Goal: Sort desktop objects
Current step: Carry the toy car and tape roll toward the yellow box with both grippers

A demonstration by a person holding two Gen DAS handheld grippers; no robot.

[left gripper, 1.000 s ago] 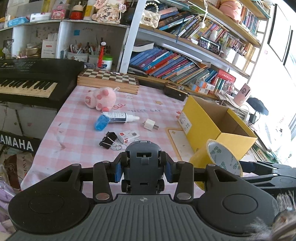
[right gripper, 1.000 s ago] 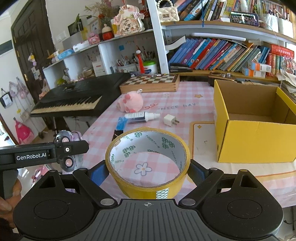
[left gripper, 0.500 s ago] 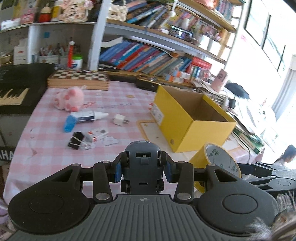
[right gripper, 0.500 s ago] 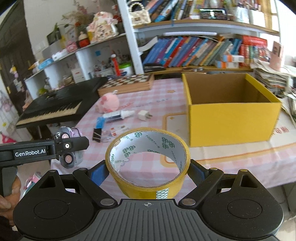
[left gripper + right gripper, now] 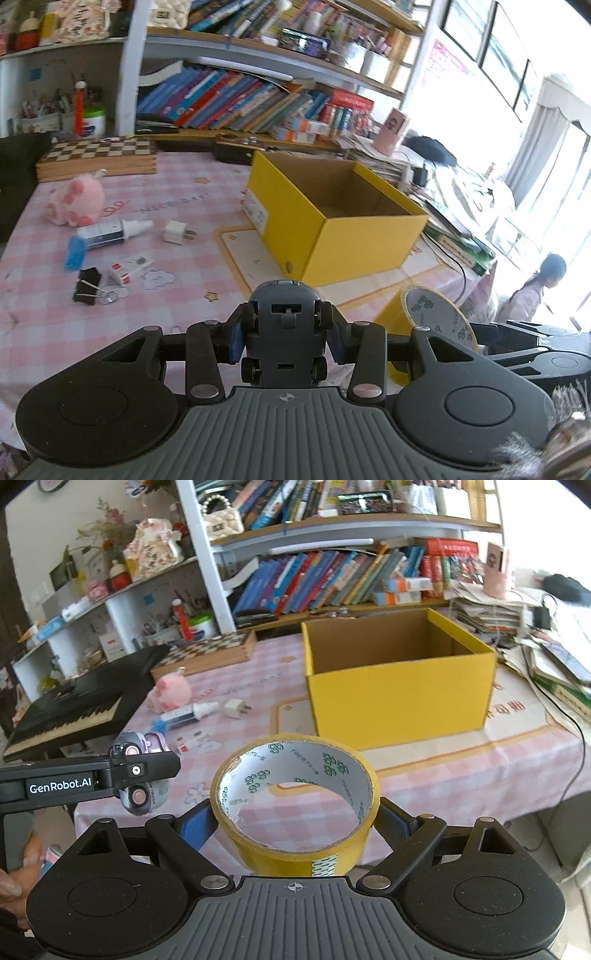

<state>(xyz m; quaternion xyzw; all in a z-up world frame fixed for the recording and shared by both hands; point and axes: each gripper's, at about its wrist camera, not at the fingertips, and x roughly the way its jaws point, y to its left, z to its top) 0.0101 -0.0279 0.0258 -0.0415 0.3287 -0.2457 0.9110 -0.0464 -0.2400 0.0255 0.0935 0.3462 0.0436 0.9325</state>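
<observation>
Yellow tape roll (image 5: 293,805) sits clamped between my right tongs (image 5: 293,821), the blue pads pressing on its outer wall from either side, so the jaws stand wide only because the roll is wide. My left tongs (image 5: 284,334) are drawn in narrow around a small grey toy car (image 5: 283,332), nose up, wheels just outside the pads. Both loads hang in the air short of the table's near edge, the left tongs just to the left of the right ones.

Ahead of both tongs, a little to the right, stands the yellow cardboard box (image 5: 399,698), open at the top. From what I can see of its inside, only bare brown walls and floor show; I see nothing in it, though the near wall hides the front part of the floor. So I judge the sorting barely begun: two things are picked up and in transit, none delivered.

Left of the box and beyond my left tongs, on the pink checked tablecloth (image 5: 184,195), more remains: a pink plush toy (image 5: 75,201), a white tube with a blue cap (image 5: 107,236), a white plug adapter (image 5: 176,232), a small white-and-red pack (image 5: 129,266) and a black binder clip (image 5: 88,286). I judge those still to be collected once these two go in.
</observation>
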